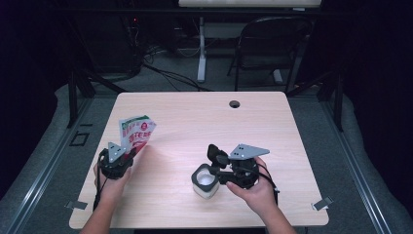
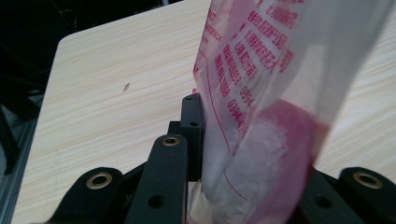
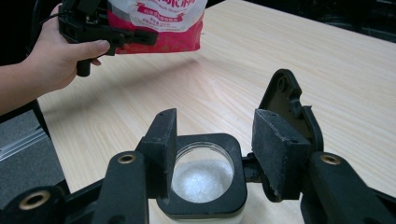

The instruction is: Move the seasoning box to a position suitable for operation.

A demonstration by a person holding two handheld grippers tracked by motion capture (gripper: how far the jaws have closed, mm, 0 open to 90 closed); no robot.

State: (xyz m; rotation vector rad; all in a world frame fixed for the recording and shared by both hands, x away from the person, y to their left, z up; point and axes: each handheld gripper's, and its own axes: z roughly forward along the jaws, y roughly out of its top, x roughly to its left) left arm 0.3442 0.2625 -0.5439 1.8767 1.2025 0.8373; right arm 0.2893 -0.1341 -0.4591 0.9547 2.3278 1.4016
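Left tool (image 1: pixel 127 157) clamps the bag (image 1: pixel 137 131) upright above the bench (image 1: pixel 272 122), clear of the jar (image 1: pixel 205 181), likely so nothing spills. Right tool (image 3: pixel 219 154) straddles the open jar of white grains, jaws apart, not pressing it.

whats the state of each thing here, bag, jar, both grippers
bag: off the table, clamped near its bottom, upright
jar: upright on the table, lid off, white grains inside
left gripper: shut on the bag
right gripper: open, jaws either side of the jar's rim, apart from it
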